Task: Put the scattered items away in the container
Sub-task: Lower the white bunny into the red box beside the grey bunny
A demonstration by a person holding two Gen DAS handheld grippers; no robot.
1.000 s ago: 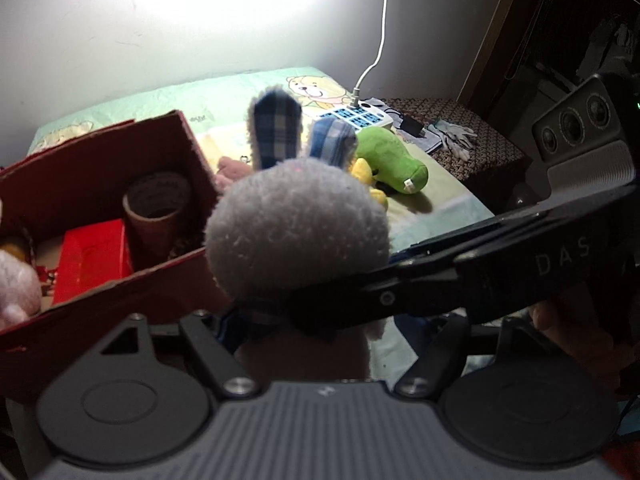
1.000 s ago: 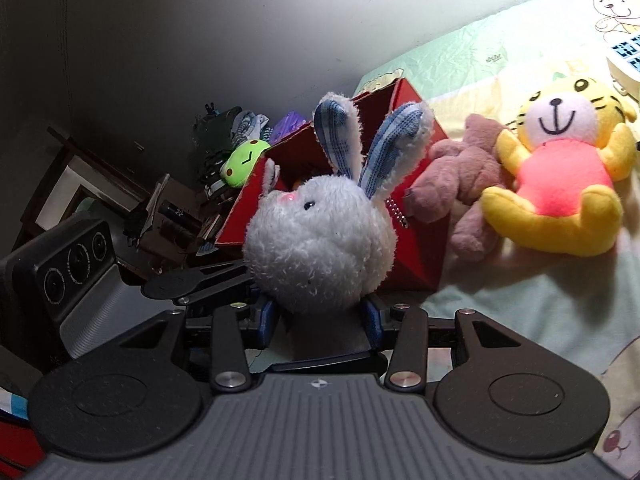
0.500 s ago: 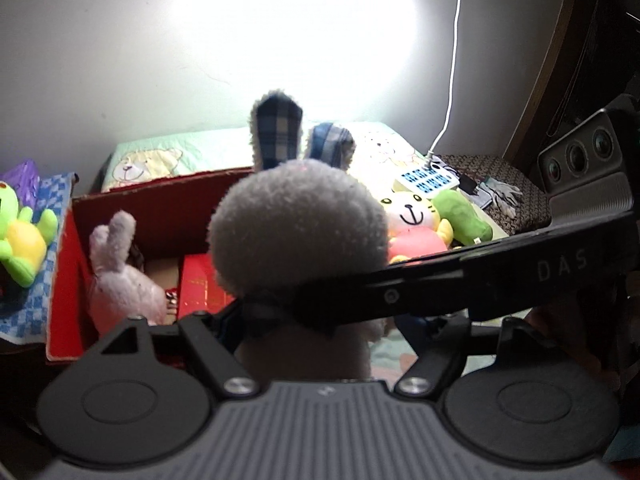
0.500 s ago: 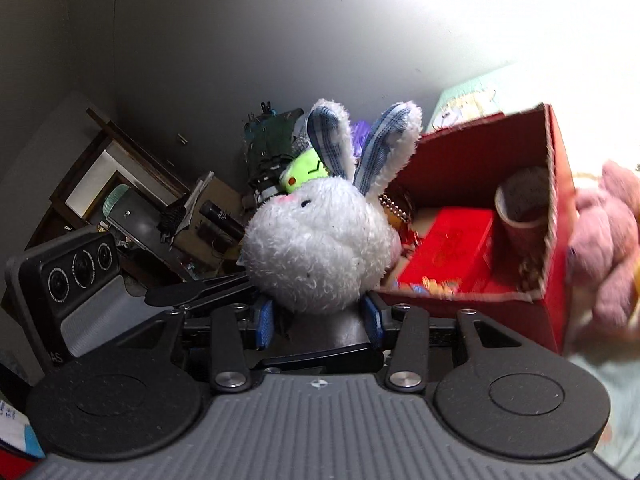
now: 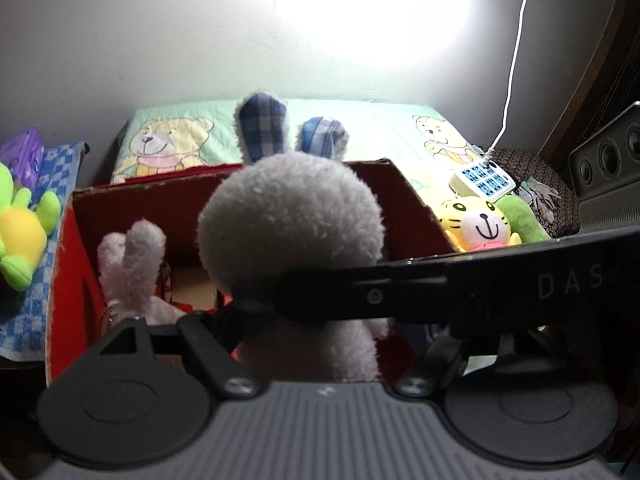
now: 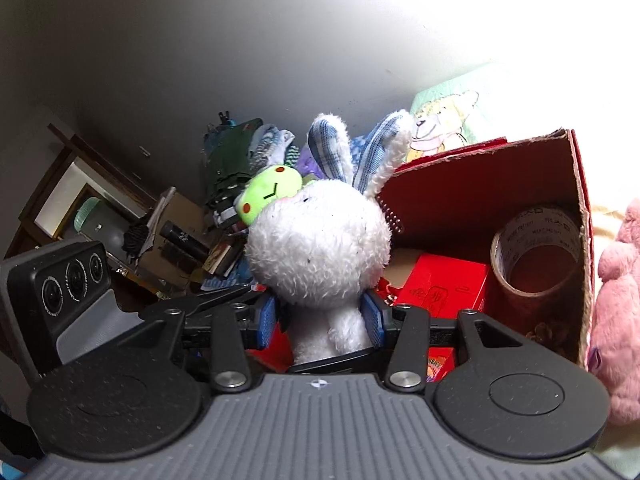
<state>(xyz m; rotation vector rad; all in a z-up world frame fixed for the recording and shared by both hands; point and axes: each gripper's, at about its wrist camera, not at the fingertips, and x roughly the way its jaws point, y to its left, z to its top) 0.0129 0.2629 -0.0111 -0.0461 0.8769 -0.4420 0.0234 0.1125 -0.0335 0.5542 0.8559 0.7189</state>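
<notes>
A: Where was the rabbit [image 6: 320, 240] against the tongs?

B: Between both pairs at once. The right tongs [image 6: 320, 320] had their blue pads pressed to its neck from either side, head and checked ears standing straight up beyond the tips. The left tongs [image 5: 304, 312] came at it from the back, crossing under the right ones. Their jaws had just been opening a little, with the rabbit's body between them, though whether their pads pressed on it was hidden behind the other tongs.

A: And the box [image 6: 480, 184]?

B: Just ahead of the right tongs and a little to their right, its open top below the rabbit's head. A roll of tape [image 6: 536, 256] and a red carton [image 6: 440, 284] lay inside. From the left tongs the box [image 5: 120, 200] sat directly beyond the rabbit [image 5: 292, 220], with a small pale bunny [image 5: 132, 268] already in it.

A: So which hand mattered?

B: The right, I'd judge: it clearly carried the toy. The rabbit's long axis stood upright, so lowering it forward over the near wall looked like the move.
</notes>
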